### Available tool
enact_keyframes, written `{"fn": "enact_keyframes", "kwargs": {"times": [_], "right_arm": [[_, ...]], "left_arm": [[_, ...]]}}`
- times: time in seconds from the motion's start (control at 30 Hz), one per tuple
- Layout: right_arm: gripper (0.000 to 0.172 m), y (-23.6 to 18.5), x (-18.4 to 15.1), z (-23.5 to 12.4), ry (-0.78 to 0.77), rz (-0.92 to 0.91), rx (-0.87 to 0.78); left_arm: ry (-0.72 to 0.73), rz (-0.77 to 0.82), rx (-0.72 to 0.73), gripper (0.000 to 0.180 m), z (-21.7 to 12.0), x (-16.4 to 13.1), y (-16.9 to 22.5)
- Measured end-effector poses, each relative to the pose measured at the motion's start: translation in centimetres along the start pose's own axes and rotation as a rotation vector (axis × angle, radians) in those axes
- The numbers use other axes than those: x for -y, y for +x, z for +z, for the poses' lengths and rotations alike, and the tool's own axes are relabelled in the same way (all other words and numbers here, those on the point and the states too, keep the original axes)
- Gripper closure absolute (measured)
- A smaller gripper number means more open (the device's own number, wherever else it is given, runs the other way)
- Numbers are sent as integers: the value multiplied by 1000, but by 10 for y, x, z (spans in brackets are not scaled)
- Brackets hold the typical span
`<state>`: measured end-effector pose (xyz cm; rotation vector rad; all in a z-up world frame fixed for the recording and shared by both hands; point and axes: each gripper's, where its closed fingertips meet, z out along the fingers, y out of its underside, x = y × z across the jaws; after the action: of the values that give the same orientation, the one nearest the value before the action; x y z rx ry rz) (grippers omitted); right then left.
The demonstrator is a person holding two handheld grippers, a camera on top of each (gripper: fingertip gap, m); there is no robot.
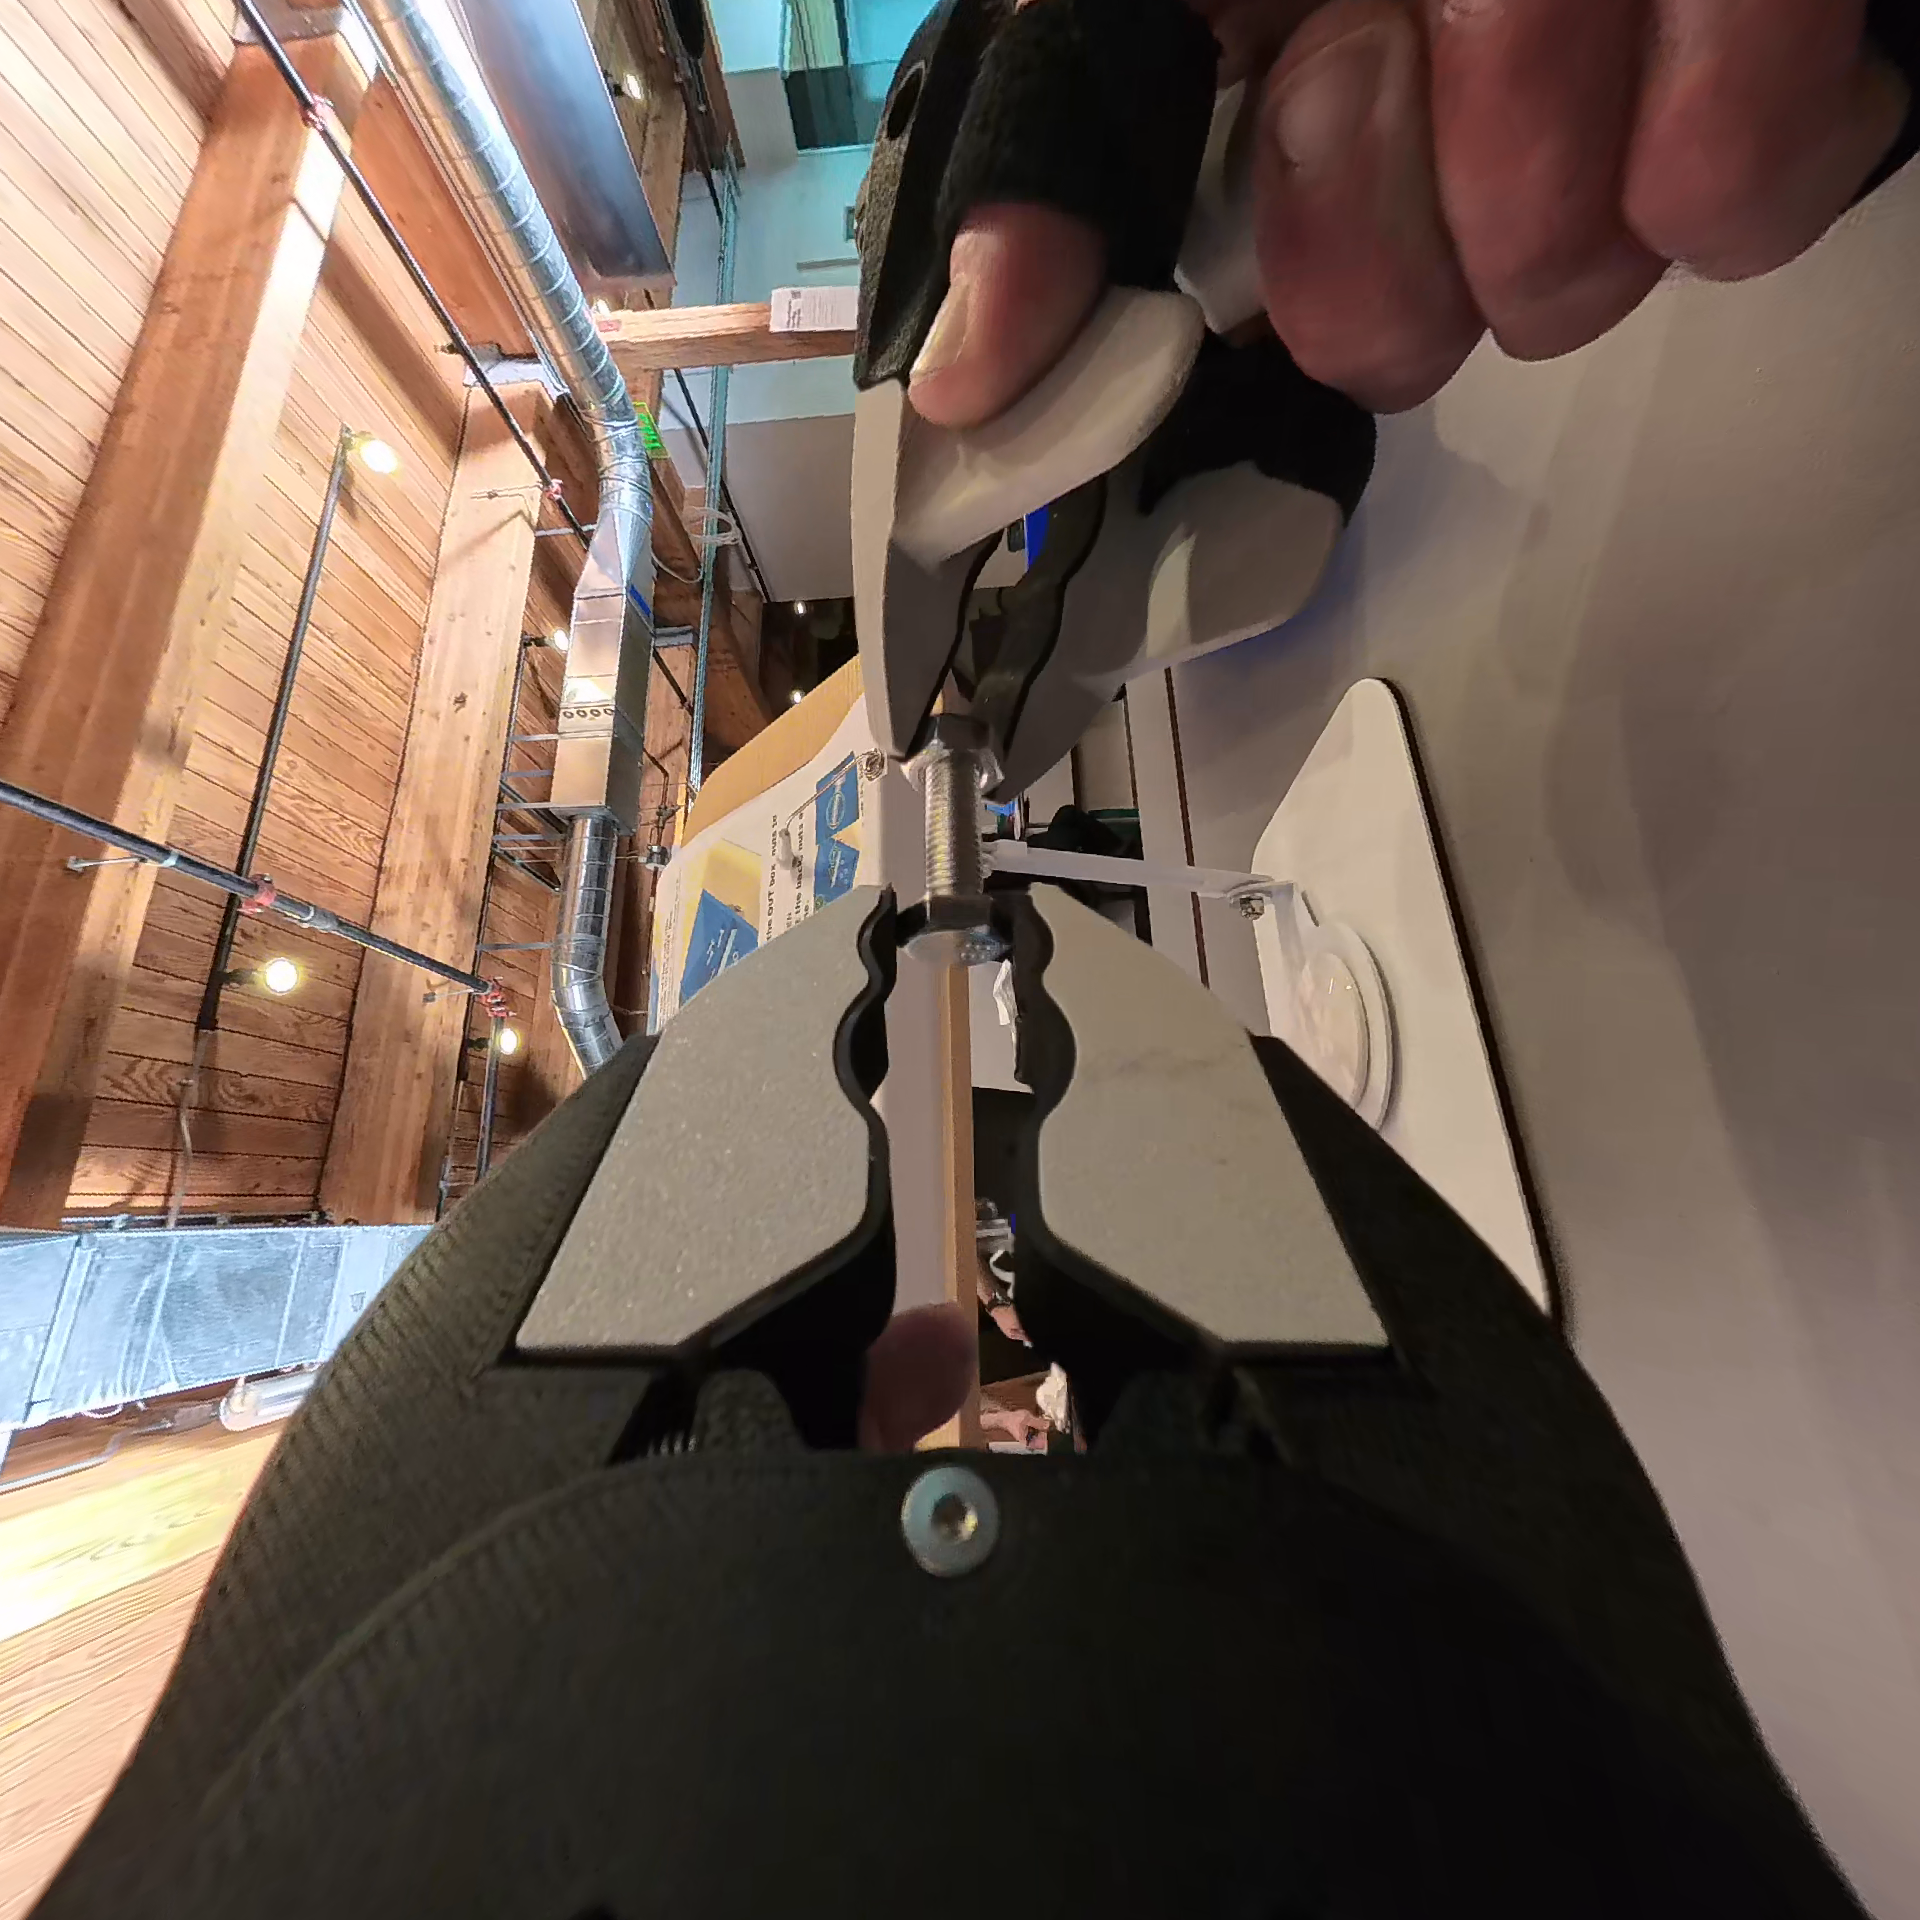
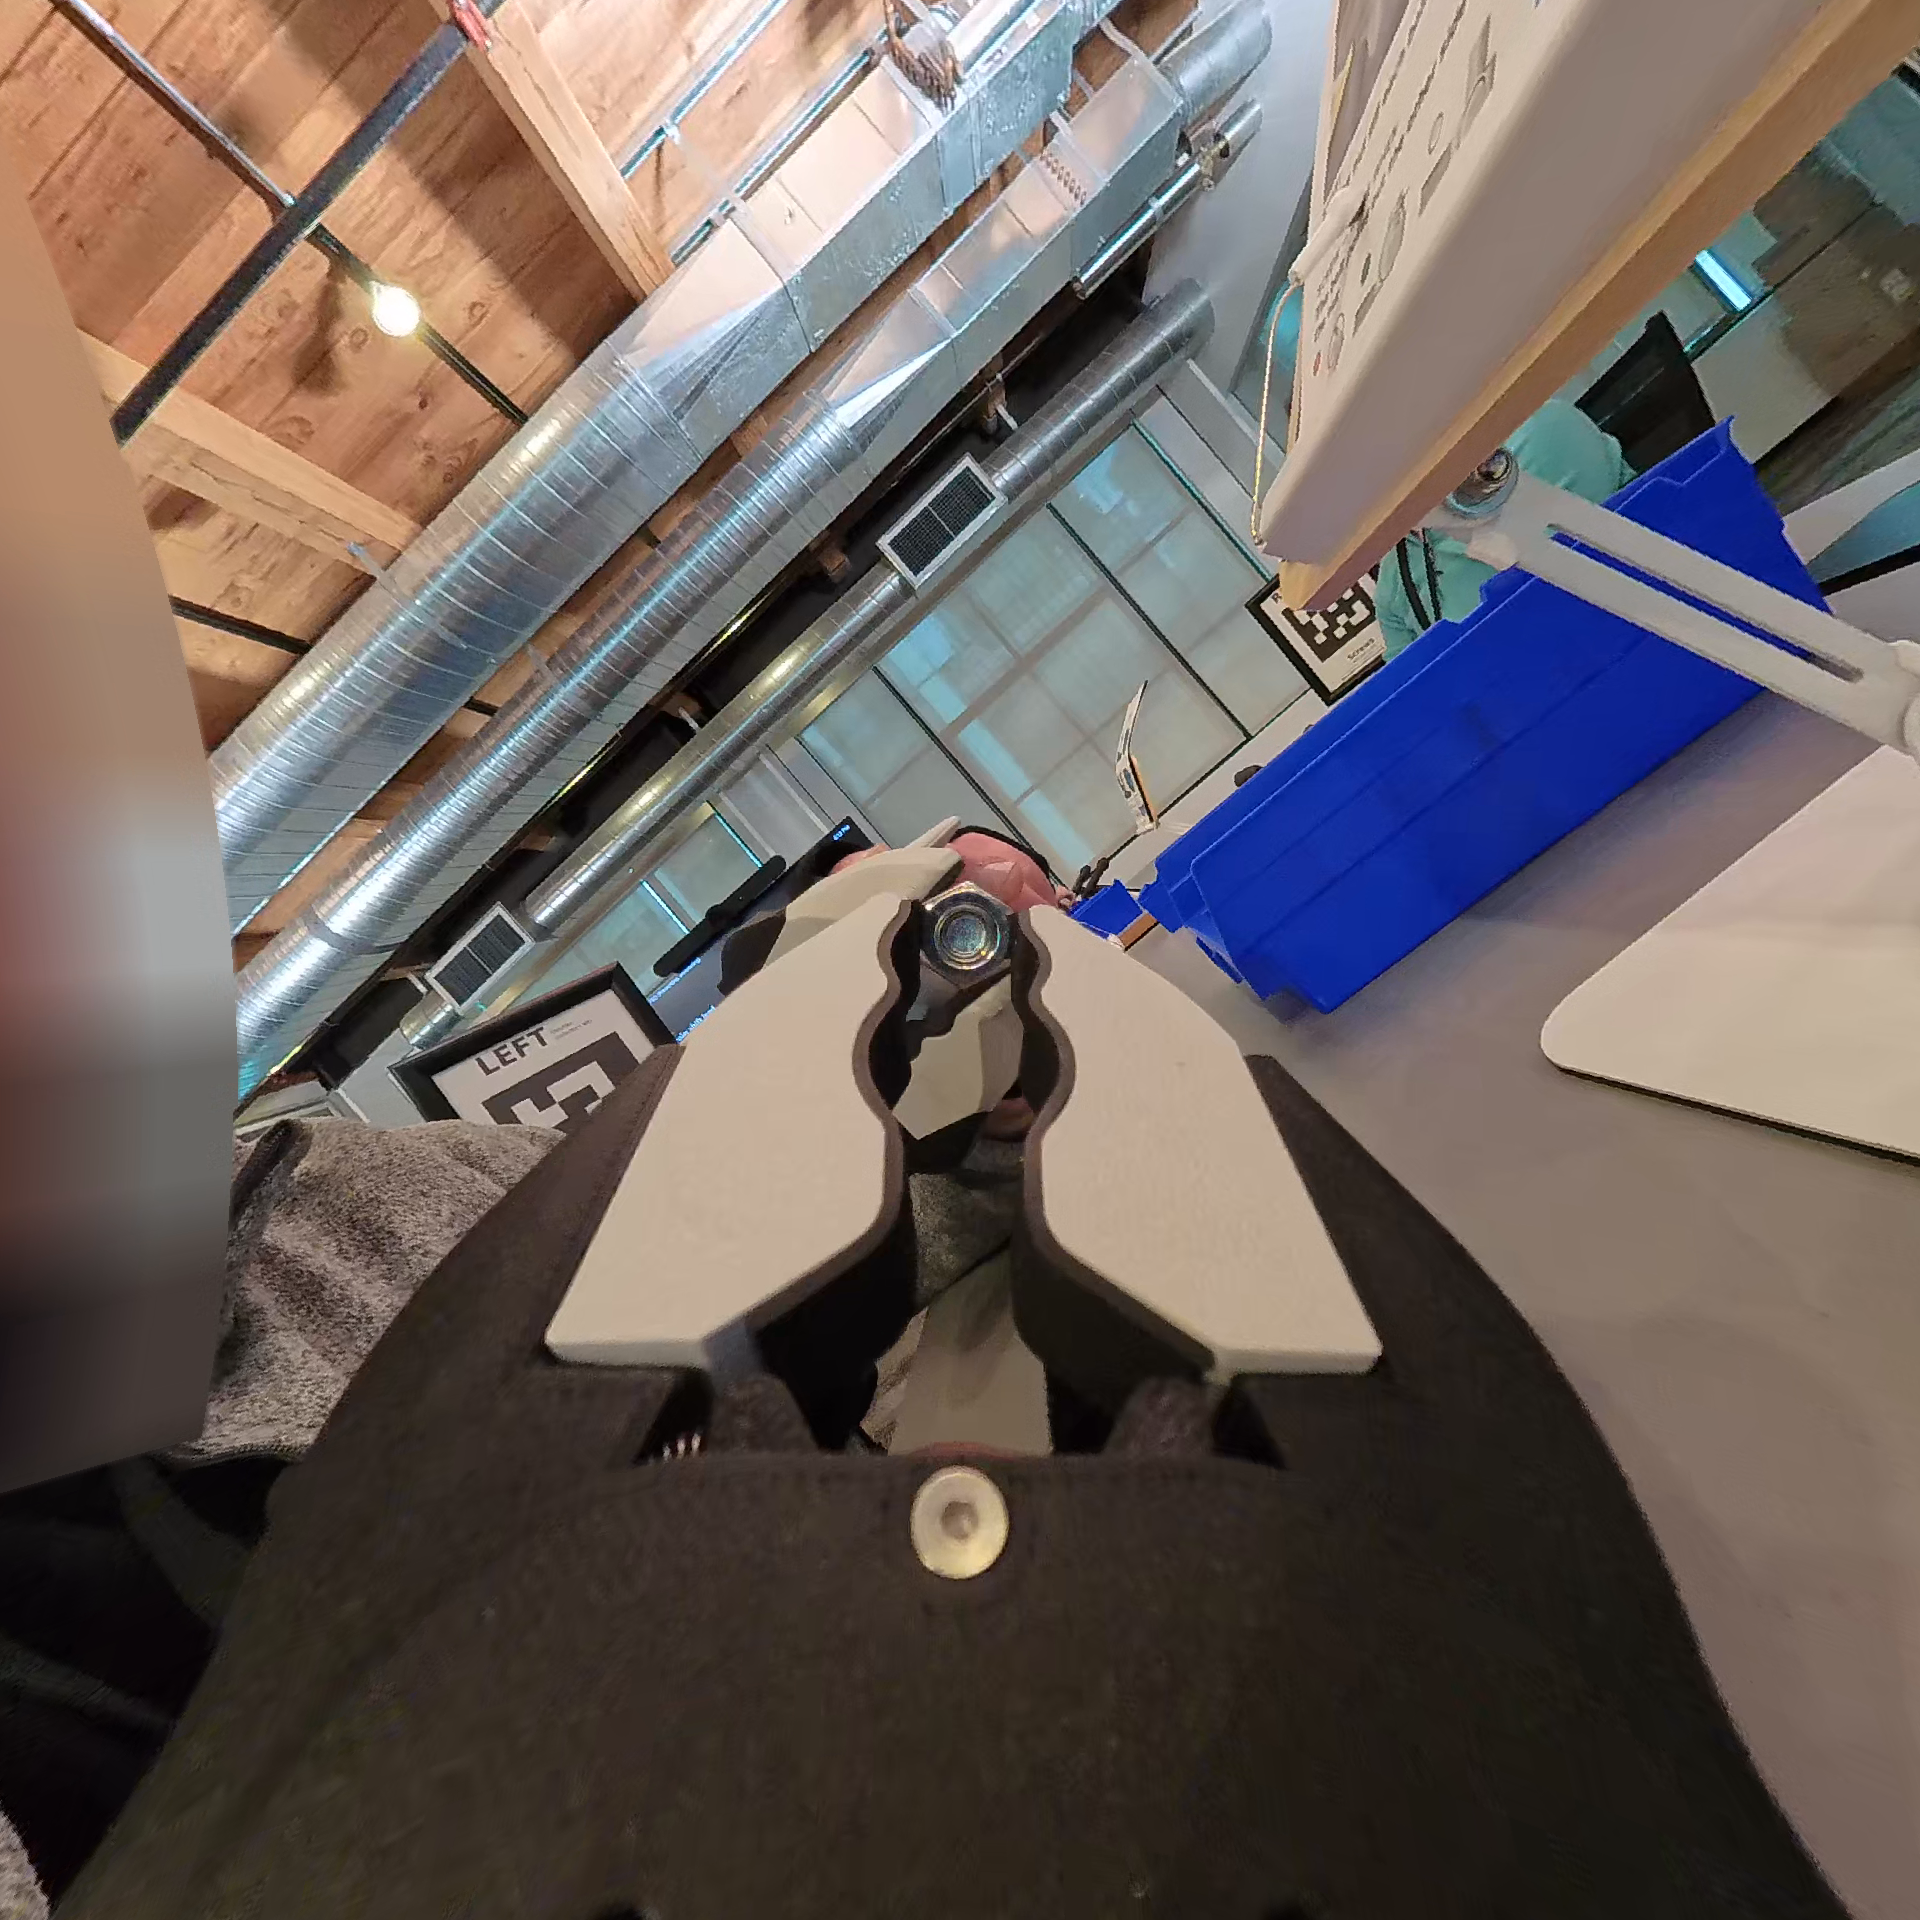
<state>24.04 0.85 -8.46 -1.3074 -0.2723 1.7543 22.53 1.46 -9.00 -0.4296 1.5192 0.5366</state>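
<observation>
In the left wrist view my left gripper [image 1: 951,940] is shut on the hex head of a silver bolt [image 1: 951,842], with the black pads against its sides. The threaded shaft points away from me. A silver nut [image 1: 951,767] sits on its far end, pinched by the right gripper's fingertips [image 1: 904,727], which come in from above; a hand [image 1: 1455,156] holds that gripper. In the right wrist view my right gripper [image 2: 966,940] is shut on the nut [image 2: 995,964], and the bolt's end [image 2: 966,932] shows in its hole. A white finger of the left gripper [image 2: 894,883] shows just behind.
Both grippers are above a grey table [image 2: 1455,1351]. A white mat [image 2: 1766,987] lies on it, carrying a white slotted arm [image 2: 1683,613] that holds a tilted printed board [image 2: 1455,260]. Blue bins [image 2: 1455,810] stand beyond. A framed marker card [image 2: 540,1070] stands at the left. Only a small space, under 4 cm, lies between the two pairs of fingers.
</observation>
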Motion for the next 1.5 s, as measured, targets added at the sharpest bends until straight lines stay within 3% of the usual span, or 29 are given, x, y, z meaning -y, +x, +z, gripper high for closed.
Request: {"fn": "enact_keyframes", "kwargs": {"times": [0.3, 0.47, 0.57, 0.83, 1.07, 1.3, 1.5], "right_arm": [[155, 0, 3, 0, 11, -17, 0], [155, 1, 6, -3, 23, -27, -5], [155, 0, 10, -5, 29, -48, -8], [155, -10, 16, -7, -23, -215, -13], [155, -19, 14, -5, -58, -295, 4], [154, -23, 9, -3, -94, -361, 10], [155, -26, 5, -1, -117, -401, 11]], "left_arm": [[0, -69, -23, 156, 3, -3, 1], [8, -145, -45, 144, 2, -6, -1], [41, -290, -100, 131, 3, -6, 0], [246, -1024, -432, 110, 0, 10, -8], [500, -1564, -764, 120, -6, 33, -5], [673, -1828, -893, 138, -11, 38, -14], [728, -1900, -908, 155, -12, 33, -18]]}}
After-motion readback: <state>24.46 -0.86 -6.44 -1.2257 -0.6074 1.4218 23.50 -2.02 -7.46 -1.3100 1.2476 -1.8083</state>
